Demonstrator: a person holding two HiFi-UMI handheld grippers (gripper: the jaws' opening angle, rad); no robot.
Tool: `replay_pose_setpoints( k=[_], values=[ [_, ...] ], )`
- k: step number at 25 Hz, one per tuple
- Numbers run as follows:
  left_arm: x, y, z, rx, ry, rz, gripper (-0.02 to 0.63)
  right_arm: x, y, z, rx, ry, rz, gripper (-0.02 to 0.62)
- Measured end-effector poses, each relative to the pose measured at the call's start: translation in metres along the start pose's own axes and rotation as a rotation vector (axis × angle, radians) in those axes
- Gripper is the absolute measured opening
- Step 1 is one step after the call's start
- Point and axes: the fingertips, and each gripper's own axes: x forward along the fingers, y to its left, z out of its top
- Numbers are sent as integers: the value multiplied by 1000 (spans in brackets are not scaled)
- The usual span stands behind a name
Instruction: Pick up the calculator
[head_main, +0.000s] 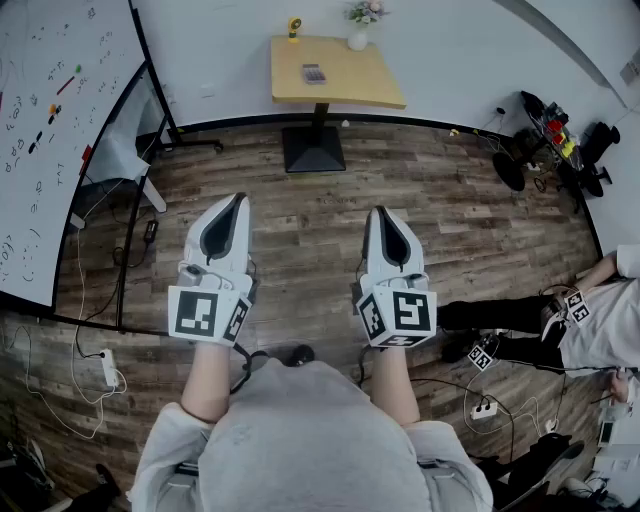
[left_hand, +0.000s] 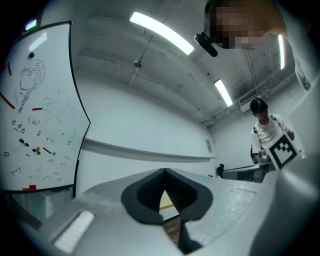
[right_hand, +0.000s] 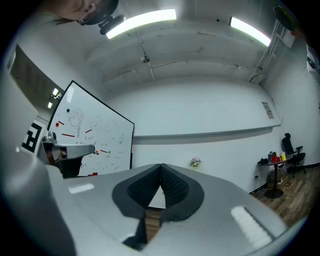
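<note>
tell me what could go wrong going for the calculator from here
1. The small grey calculator lies on the light wooden table across the room; black cables on the wood-plank floor at left could cause a trip.
2. Left gripper and right gripper are both shut; unopened, they would likely shove it.
3. A white flower vase stands close by and could be knocked.

The calculator (head_main: 314, 73) is a small, grey, rectangular unit with a grid of darker keys. It lies flat, face up, on the light wooden counter (head_main: 370, 85), left of the top's centre and inside its edges.
</note>
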Motion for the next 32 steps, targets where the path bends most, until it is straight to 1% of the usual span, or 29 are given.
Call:
replay_pose_setpoints(
  k=[13, 21, 23, 24, 26, 28, 29, 30, 32],
  values=[
    [0, -12, 1, -5, -7, -17, 5, -9, -3, 3, 5, -5, 3, 2],
    [5, -19, 5, 9, -12, -24, 5, -8, -9, 6, 3, -12, 5, 2],
    [6, -21, 7, 16, -13, -24, 5, -8, -10, 8, 7, -27, 8, 2],
    [5, -21, 8, 20, -13, -23, 5, -8, -9, 11, 9, -43, 19, 2],
    [5, -19, 8, 27, -10, -21, 5, -7, 0, 18, 0, -80, 72, 2],
    [4, -17, 7, 32, -5, -20, 5, -6, 11, 23, -49, -106, 128, 3],
    [4, -16, 7, 34, -5, -21, 5, -4, 14, 25, -72, -115, 140, 3],
    [5, -16, 7, 35, -8, -21, 5, -3, 14, 26, -76, -121, 139, 3],
    [6, -15, 8, 38, -14, -17, 5, 2, 7, 25, -27, -116, 112, 3]
  ],
)
